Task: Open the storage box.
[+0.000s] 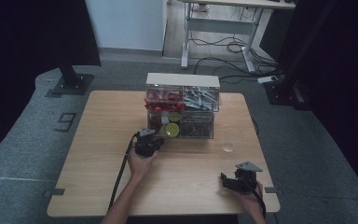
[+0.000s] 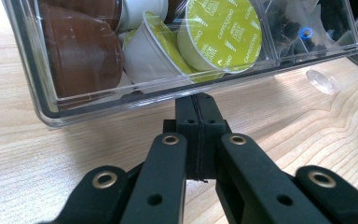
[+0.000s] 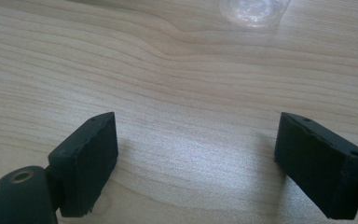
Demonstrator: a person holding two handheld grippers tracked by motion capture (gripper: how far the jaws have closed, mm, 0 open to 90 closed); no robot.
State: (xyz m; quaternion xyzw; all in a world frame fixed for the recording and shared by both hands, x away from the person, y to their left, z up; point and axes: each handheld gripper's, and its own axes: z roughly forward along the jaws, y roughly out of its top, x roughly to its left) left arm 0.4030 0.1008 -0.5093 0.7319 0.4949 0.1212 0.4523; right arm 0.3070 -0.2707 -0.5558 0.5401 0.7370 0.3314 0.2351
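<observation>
While the left gripper [image 2: 199, 100] has its 2 jaws pressed together with nothing between them, their tips sit at the lower front edge of the clear drawer [image 2: 121, 100], which juts from the clear organizer [image 1: 182, 105] on the surface [image 1: 98, 140]. Up close, the left gripper view shows green-lidded capsules [image 2: 219, 35] and brown capsules [image 2: 81, 51] inside; from above they are small blurs. Near the front right corner, the right gripper [image 3: 196, 163] has its jaws wide apart over bare wood, holding nothing. A clear round lid [image 3: 251, 9], cut off at the frame's top, lies ahead.
</observation>
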